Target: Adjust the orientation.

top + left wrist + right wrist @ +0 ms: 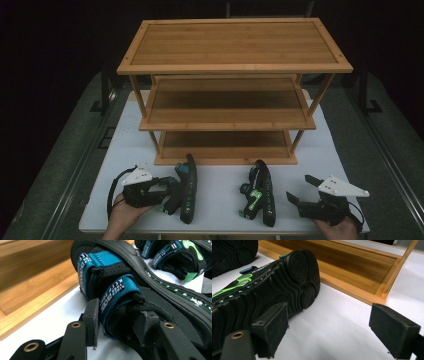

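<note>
Two black sandals lie on their sides on the white table in front of a wooden shelf. The left sandal (187, 190) has blue straps (113, 291). My left gripper (170, 192) is shut on its rear blue strap, with one pad on each side of it (117, 325). The right sandal (262, 192) has green trim, and its ridged sole (274, 282) faces my right gripper. My right gripper (301, 189) stands wide open to the right of that sandal, with nothing between its pads (332, 330); its left pad (272, 327) is close to the sole.
A three-tier bamboo shelf (235, 67) stands at the back of the white table (220, 205); its bottom tier's rim (352, 290) lies just beyond the sandals. Dark floor and rails flank the table.
</note>
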Demonstrator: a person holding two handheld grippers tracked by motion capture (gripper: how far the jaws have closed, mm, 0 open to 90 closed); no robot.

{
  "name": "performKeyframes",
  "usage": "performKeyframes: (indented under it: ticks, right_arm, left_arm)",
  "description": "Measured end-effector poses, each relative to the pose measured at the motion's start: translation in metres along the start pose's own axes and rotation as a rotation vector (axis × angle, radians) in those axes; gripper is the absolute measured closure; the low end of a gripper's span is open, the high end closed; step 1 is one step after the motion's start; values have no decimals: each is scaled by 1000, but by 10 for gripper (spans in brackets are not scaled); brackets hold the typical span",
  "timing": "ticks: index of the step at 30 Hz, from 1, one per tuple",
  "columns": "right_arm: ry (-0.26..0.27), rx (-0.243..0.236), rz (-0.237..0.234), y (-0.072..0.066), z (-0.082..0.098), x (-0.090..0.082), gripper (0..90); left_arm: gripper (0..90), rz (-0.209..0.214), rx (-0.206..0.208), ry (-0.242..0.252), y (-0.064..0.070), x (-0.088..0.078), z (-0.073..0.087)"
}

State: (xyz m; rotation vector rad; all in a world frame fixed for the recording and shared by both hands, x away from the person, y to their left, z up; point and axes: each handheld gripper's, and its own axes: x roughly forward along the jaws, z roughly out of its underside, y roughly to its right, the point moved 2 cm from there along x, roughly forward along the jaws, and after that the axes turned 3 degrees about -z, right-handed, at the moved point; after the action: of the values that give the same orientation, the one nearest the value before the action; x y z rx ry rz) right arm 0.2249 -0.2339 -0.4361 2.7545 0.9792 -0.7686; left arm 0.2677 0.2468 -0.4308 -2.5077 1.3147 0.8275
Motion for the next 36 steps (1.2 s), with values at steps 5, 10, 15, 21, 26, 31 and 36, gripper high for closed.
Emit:
performKeyframes:
  ticks: [5, 10, 15, 21, 26, 31, 36]
  right_arm:
    - [3, -2, 1, 0, 0, 0, 151]
    - [5, -1, 2, 0, 0, -1, 153]
    - [8, -2, 2, 0, 0, -1, 153]
    - [7, -2, 0, -1, -1, -1, 153]
    - [10, -3, 2, -1, -1, -2, 153]
    - [12, -2, 2, -1, -1, -3, 154]
    - [13, -4, -1, -1, -1, -3, 153]
  left_arm:
    - [582, 9, 9, 7, 2, 2, -4]
    - [572, 20, 5, 15, 3, 3, -6]
    - [566, 23, 7, 15, 3, 4, -7]
    - [567, 40, 10, 25, 6, 5, -12]
    - [567, 46, 18, 27, 9, 10, -17]
    - [559, 53, -4, 35, 10, 16, -22]
    - [537, 83, -6, 34, 16, 29, -30]
